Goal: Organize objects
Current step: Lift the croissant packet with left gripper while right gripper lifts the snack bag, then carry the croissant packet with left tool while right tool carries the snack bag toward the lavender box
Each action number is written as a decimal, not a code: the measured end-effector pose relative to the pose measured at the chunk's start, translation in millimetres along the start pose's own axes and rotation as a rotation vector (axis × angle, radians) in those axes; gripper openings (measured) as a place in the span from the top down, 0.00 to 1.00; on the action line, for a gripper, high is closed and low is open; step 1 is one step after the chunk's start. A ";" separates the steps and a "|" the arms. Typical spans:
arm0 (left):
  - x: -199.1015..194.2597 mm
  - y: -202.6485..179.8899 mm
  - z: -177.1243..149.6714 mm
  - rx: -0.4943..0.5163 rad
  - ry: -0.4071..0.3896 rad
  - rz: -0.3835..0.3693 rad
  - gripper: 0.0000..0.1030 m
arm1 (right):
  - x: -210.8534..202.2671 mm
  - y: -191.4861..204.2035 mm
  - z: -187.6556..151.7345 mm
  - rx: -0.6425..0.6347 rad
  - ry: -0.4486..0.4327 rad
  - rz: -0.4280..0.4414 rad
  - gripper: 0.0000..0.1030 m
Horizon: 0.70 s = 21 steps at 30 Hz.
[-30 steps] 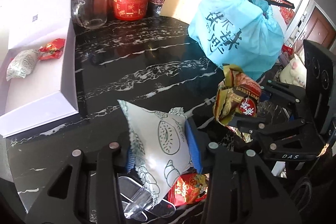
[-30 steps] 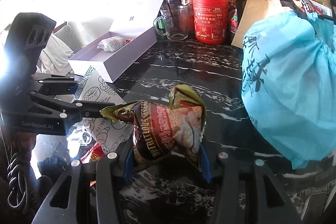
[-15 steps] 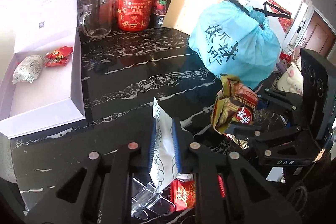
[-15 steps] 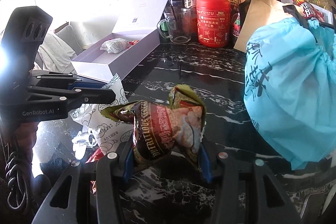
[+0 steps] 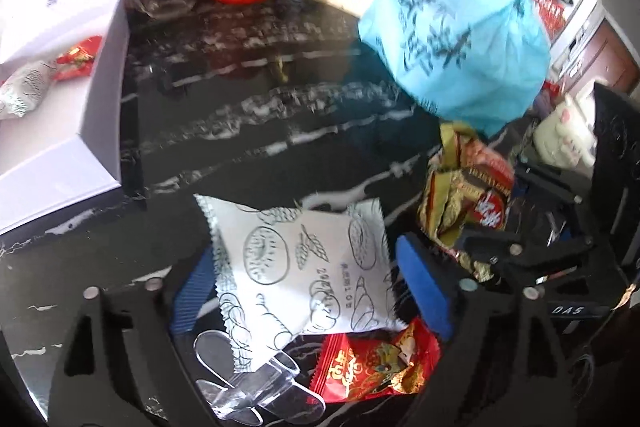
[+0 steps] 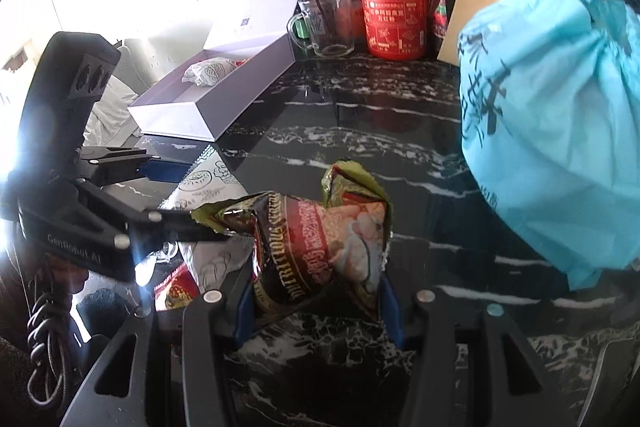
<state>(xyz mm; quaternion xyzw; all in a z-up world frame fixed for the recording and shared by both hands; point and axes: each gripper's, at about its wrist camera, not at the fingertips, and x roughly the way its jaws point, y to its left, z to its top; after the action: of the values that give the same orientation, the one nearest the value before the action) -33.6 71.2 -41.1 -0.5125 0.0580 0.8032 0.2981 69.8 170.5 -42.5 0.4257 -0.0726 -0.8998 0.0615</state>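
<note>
The left gripper has just been opening its jaws, and they now stand wide with the white snack packet between the blue pads; from here neither pad seems to press on it. The packet lies tilted over a clear plastic scoop and a red candy wrapper, at the near end of the black marble counter from the open white box. My guess is that the hand let go to take a better hold, since a flat, crinkly packet slips easily when pinched at an edge.

The right gripper is clamped at a middling width on a crumpled brown-and-gold snack bag, which it holds up off the counter, well to the near right of the box. The bag seems to be waiting its turn while the other hand sorts out the white packet.

The white box stands at the left edge of the counter with its lid raised. Inside lie another white packet and a small red wrapper, side by side, so it looks like the place where the snacks are being gathered. Beyond the box, at the back of the counter, are a red canister and a glass mug. A big blue bag sits far to the right of the box, clear of the path between the grippers and the box.
</note>
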 end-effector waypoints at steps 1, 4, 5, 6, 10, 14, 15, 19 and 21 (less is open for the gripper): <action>5.9 -2.5 -0.9 0.009 0.031 0.019 0.11 | 0.7 -1.4 -1.4 0.002 0.003 -0.001 0.49; 21.0 -8.0 -5.9 0.040 0.120 0.046 0.06 | 2.6 -3.9 -4.7 0.006 0.011 -0.007 0.49; 21.6 -11.7 -7.1 0.056 0.110 0.067 0.04 | 3.3 -5.2 -5.8 0.009 0.013 -0.007 0.49; 23.3 -13.9 -8.5 0.066 0.114 0.079 0.03 | 3.9 -6.4 -6.7 0.012 0.017 -0.007 0.49; 33.3 -28.0 -12.6 0.134 0.135 0.146 0.00 | 5.5 -11.9 -9.2 0.025 0.022 -0.001 0.49; 34.6 -32.1 -12.6 0.140 0.123 0.154 0.00 | 5.8 -18.1 -12.3 0.038 0.025 0.004 0.49; 34.5 -32.6 -11.4 0.133 0.120 0.156 0.00 | 5.7 -19.1 -13.0 0.039 0.024 0.004 0.49; 29.7 -39.2 -10.6 0.132 0.071 0.158 0.30 | 6.0 -22.7 -17.5 0.047 0.016 0.014 0.49; 26.9 -40.2 -8.5 0.117 0.078 0.156 0.36 | 4.8 -23.6 -19.7 0.049 0.010 0.026 0.49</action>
<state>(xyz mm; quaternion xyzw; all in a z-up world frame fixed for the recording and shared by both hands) -13.3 111.9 -59.7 -0.5189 0.1558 0.7988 0.2616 80.9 191.3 -62.9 0.4307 -0.1000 -0.8947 0.0630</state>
